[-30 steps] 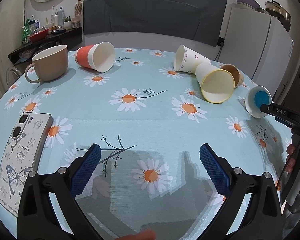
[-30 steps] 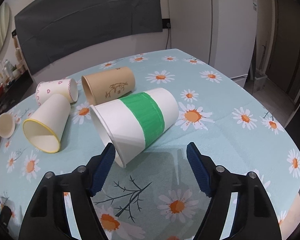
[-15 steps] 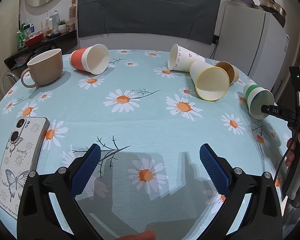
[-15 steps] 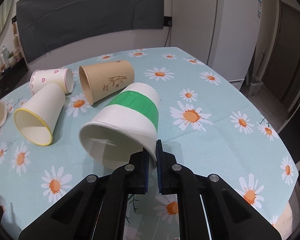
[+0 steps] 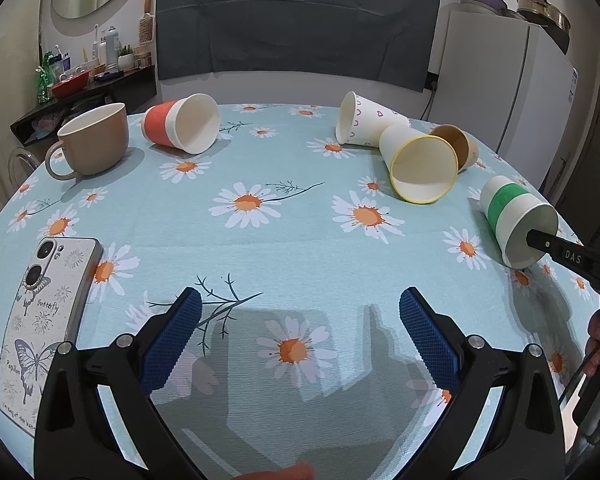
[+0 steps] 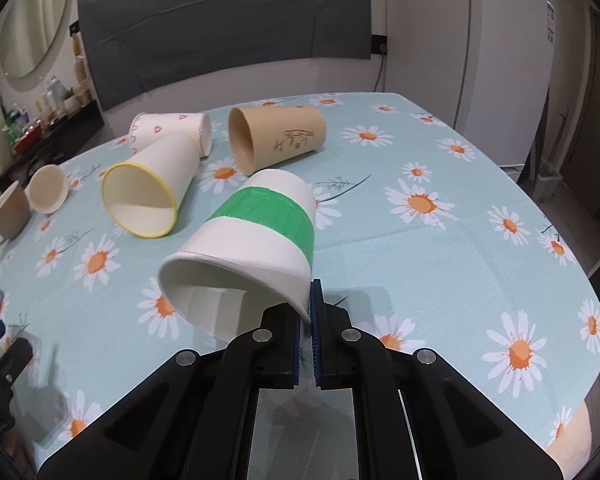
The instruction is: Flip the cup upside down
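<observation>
A white paper cup with a green band (image 6: 256, 240) is held tilted above the daisy tablecloth, mouth toward the camera. My right gripper (image 6: 307, 308) is shut on its rim, one finger inside and one outside. The cup also shows in the left wrist view (image 5: 514, 220) at the far right, with the right gripper's finger (image 5: 568, 256) at its mouth. My left gripper (image 5: 300, 340) is open and empty, low over the near part of the table.
Lying on their sides are a yellow-rimmed cup (image 6: 148, 196), a brown cup (image 6: 276, 136), a heart-print cup (image 6: 168, 132) and an orange-banded cup (image 5: 180, 128). A tan mug (image 5: 92, 140) stands far left. A phone (image 5: 40, 320) lies near left.
My right gripper closed on the green-banded cup's rim and lifted it, tilting its base upward. The left gripper stayed open and nearly still.
</observation>
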A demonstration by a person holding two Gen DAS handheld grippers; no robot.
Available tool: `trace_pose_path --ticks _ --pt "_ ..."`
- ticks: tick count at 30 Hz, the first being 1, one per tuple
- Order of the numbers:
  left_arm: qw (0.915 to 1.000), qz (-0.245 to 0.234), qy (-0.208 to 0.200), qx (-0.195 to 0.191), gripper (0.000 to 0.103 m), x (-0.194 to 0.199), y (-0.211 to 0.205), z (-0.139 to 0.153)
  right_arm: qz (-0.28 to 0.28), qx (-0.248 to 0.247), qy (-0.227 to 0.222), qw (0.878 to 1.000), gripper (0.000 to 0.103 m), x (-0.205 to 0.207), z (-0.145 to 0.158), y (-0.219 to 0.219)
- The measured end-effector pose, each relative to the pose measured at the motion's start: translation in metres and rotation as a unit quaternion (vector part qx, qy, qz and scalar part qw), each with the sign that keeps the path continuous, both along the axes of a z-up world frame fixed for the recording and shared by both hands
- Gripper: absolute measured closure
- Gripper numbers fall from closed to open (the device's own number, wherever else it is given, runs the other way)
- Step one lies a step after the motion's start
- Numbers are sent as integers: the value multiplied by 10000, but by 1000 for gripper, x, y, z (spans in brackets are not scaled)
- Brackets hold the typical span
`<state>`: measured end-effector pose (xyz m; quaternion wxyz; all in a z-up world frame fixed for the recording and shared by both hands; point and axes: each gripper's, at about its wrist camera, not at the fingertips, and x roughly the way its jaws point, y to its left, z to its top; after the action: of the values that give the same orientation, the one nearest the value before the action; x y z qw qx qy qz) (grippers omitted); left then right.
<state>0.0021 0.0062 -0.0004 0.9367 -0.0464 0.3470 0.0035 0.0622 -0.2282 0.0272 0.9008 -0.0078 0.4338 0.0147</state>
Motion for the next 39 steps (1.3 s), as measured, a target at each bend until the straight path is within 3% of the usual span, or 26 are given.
trace_pose_path --ticks 9,19,27,37,39 --pt "9997 -97 -184 126 6 -5 -5 3 1008 258 4 9946 98 -25 -1 46" --pt "9998 -158 -114 45 6 -4 -4 2 1860 361 -83 9818 98 -43 -3 83" --pt "9991 -241 -244 230 6 -7 -11 3 2149 383 -126 9758 98 -42 -4 97" --pt "9999 16 -78 -110 6 -2 3 1 2275 242 -179 9733 96 -44 -5 96" --pt "9996 155 -149 -162 6 -4 7 1 2348 224 -164 9716 90 -47 -5 93"
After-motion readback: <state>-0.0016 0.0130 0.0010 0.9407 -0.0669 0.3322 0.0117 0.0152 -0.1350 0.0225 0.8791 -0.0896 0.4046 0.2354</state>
